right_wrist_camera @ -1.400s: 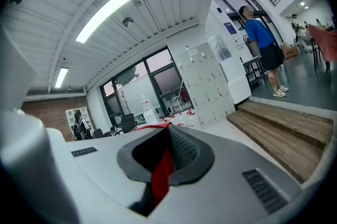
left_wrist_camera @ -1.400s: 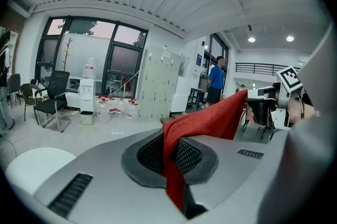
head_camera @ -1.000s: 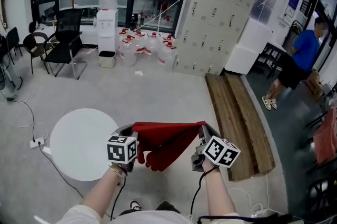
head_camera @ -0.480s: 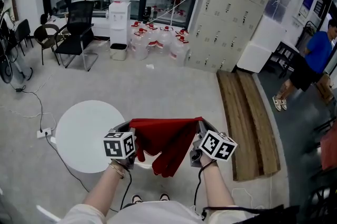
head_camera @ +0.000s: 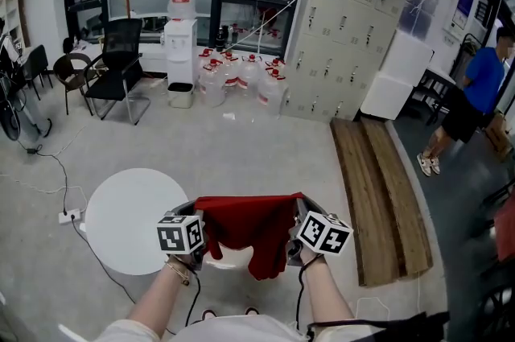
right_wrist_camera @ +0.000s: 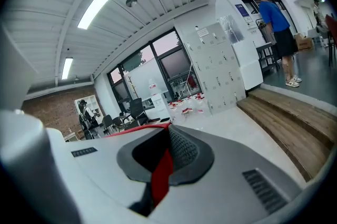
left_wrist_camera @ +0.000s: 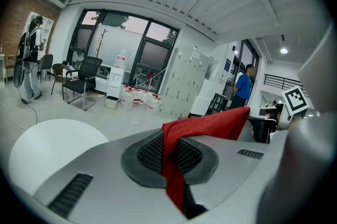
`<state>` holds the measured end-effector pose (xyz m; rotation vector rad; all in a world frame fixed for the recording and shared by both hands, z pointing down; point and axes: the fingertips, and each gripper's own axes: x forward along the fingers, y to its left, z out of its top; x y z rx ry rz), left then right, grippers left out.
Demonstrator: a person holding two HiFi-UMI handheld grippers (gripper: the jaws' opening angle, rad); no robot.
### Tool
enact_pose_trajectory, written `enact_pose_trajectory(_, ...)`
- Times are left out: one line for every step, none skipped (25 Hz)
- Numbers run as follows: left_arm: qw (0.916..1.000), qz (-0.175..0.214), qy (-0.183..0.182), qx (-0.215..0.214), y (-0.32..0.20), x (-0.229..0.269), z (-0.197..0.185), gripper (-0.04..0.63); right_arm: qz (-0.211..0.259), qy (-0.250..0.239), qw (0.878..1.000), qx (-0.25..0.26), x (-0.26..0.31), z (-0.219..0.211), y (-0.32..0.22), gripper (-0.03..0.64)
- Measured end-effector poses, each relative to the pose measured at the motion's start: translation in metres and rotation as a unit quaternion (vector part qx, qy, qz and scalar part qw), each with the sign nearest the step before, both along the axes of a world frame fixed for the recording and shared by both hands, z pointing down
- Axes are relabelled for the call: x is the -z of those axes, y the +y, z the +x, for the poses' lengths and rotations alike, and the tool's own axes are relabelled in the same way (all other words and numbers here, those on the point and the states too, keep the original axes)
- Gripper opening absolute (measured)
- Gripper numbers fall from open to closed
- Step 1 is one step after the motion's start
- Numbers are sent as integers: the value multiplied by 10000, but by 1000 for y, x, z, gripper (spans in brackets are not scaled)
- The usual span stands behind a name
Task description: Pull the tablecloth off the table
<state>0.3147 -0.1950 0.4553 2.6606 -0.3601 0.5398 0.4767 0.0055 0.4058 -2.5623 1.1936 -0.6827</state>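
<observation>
The red tablecloth [head_camera: 248, 226] hangs in the air between my two grippers, off the round white table [head_camera: 133, 218] at the left. My left gripper [head_camera: 195, 212] is shut on one corner of the cloth [left_wrist_camera: 179, 165]; the red fabric runs between its pads and stretches off to the right. My right gripper [head_camera: 296, 205] is shut on the other corner [right_wrist_camera: 160, 178], a red strip pinched between its black pads. The middle of the cloth sags below both grippers in the head view. The table top is bare white.
A cable and power strip [head_camera: 68, 216] lie on the floor left of the table. A wooden platform [head_camera: 382, 199] runs along the right. A person in blue [head_camera: 471, 103] stands far right. Chairs [head_camera: 117, 67], a water dispenser [head_camera: 179, 51] and lockers [head_camera: 346, 35] line the back.
Both grippers with the cloth have come lower and slightly closer in the head view. The view has shifted so the table sits further up and right in the frame.
</observation>
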Motion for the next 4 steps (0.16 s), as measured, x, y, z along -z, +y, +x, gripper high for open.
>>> enact_pose_trajectory(10000,8,-15,-6,3,-2,-1,18,-7,-1,10000,-4,-2,0,3,29)
enact_pose_trajectory(10000,16,-30,-12,6,-3,-1,18,-13,-4,10000,-5,-4,0,6,29)
enact_pose_trajectory(10000,25,-45,-16,8,-5,-2,18,-16,-10,10000,-5,-6,0,8,29)
enact_pose_trajectory(10000,33,-61,-19,11,-6,-3,18,-18,-17,10000,-3,-8,-1,11,29)
